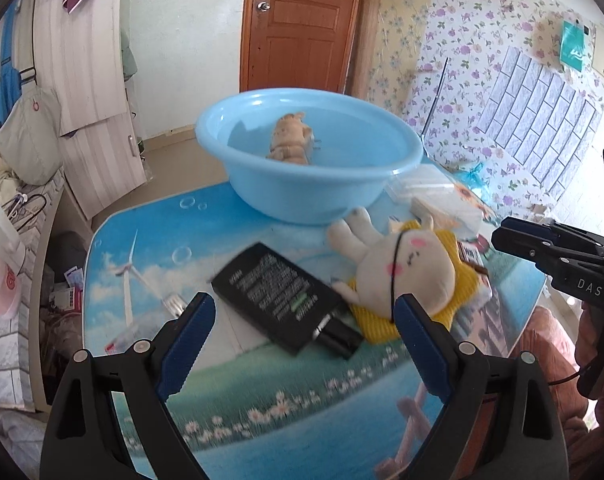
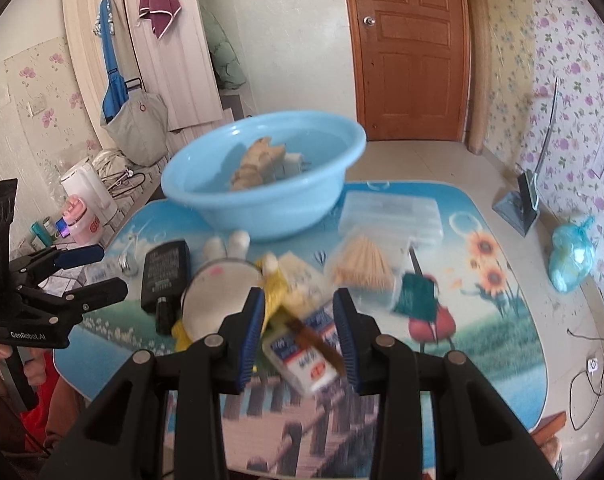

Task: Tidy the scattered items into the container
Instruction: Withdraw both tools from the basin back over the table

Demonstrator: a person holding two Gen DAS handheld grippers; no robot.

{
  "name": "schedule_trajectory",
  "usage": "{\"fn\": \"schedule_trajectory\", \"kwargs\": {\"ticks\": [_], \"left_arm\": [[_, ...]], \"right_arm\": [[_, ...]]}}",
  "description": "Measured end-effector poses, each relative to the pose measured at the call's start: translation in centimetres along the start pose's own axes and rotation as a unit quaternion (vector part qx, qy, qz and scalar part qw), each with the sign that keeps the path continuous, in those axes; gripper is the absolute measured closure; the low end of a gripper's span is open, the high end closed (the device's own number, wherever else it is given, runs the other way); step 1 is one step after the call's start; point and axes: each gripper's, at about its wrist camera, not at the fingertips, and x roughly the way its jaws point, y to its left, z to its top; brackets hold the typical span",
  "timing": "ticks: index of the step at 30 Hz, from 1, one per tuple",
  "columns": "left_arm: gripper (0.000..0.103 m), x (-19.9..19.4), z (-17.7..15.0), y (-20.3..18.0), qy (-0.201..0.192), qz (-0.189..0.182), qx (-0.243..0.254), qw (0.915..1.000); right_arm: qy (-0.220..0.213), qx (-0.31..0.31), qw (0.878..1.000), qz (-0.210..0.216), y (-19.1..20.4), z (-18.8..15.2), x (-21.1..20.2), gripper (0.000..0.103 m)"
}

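Approaching the next pick, judging by both views: the blue basin point(image 1: 310, 160) already holds a tan soft toy point(image 1: 290, 140), and several items are not yet in.

Left wrist view. Left gripper point(image 1: 304, 322) hangs over the table point(image 1: 150, 240) with jaws wide apart, holding nothing. Black flat bottle point(image 1: 286, 300) lies between and just beyond the fingertips, flat on its side. Its long axis runs from 10 o'clock to 4 o'clock; the cap end points to 4 o'clock. A white rabbit toy point(image 1: 406, 268) on a yellow pad touches the bottle at its 2 o'clock side. The basin stands at 12 o'clock, well behind both. The right gripper point(image 1: 550, 250) shows at 3 o'clock; from here I cannot tell its opening.

Right wrist view. Right gripper point(image 2: 298, 312) has jaws apart, nothing clamped. A small white bottle point(image 2: 302, 356) with a red and blue label lies between the fingers, on the table, blurred. Its long axis runs from 11 o'clock to 5 o'clock. A brown strip lies across it; its nature is unclear. The rabbit toy point(image 2: 218, 288) sits at 10 o'clock, a bundle of sticks point(image 2: 362, 264) at 1 o'clock, and the basin point(image 2: 262, 184) at 12 o'clock.

Next move, as judged: lower until the fingers straddle the bottle's short width, turn the wrist square to that axis, close, then lift clear of the basin rim.
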Motion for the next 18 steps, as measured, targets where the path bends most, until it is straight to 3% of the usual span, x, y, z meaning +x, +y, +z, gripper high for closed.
{"fn": "schedule_trajectory", "kwargs": {"ticks": [12, 18], "left_arm": [[0.012, -0.6, -3.0, 1.0, 0.019, 0.008, -0.008, 0.9998], [0.007, -0.7, -3.8, 2.0, 0.022, 0.016, -0.012, 0.9996]], "right_arm": [[0.012, 0.005, 1.000, -0.012, -0.8, -2.0, 0.0, 0.057], [0.023, 0.012, 0.999, -0.022, -0.9, -2.5, 0.4, 0.044]]}}
